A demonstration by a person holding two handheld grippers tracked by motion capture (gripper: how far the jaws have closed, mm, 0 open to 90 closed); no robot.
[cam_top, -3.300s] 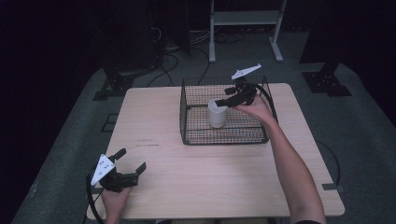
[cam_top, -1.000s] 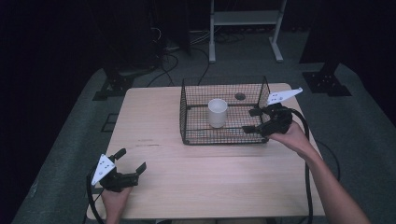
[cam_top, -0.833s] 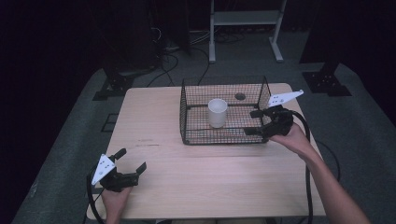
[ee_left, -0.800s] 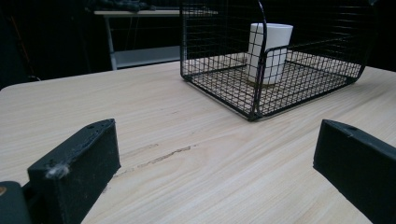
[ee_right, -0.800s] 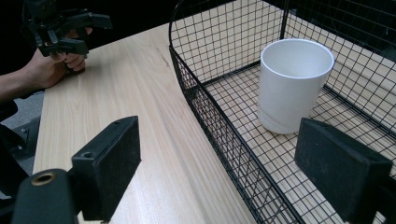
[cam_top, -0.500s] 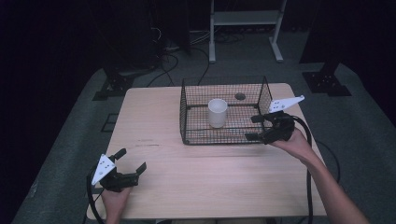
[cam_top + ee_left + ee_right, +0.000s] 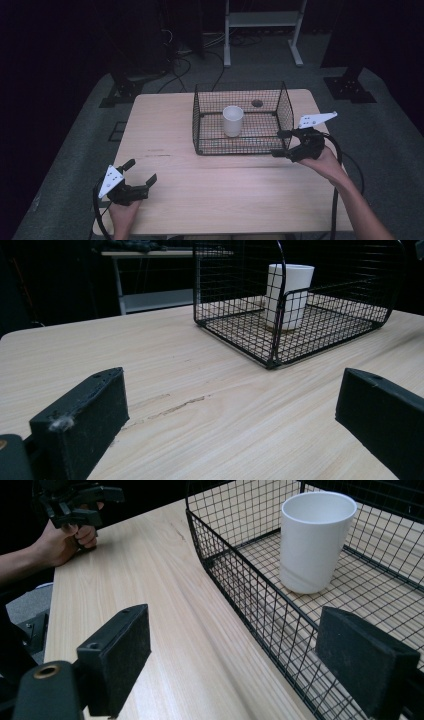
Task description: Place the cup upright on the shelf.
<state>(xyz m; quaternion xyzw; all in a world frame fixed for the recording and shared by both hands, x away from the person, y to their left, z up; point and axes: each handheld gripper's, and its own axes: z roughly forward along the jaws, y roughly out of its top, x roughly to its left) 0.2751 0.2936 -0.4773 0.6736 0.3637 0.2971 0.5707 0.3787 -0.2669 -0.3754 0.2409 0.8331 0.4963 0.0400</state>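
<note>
While my right gripper [image 7: 282,143], jaws parted and empty, hangs at the wire basket's [image 7: 285,107] near right corner, the upright white cup [image 7: 233,120] stands mid-basket, leftward, nearer it than my left gripper [image 7: 140,171].

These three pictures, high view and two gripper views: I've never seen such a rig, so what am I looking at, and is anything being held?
No robot here: a person holds a two-jaw tool in each hand. The high view looks down on the wooden table from above the person's side. The left gripper rests near the table's front left corner; the right gripper sits beside the front right corner of the black wire basket. Each of the other two pictures comes from a camera riding on one gripper, looking along its black jaws. A white cup stands upright inside the basket. Both grippers are open with nothing between the jaws, so nothing is held.
</note>
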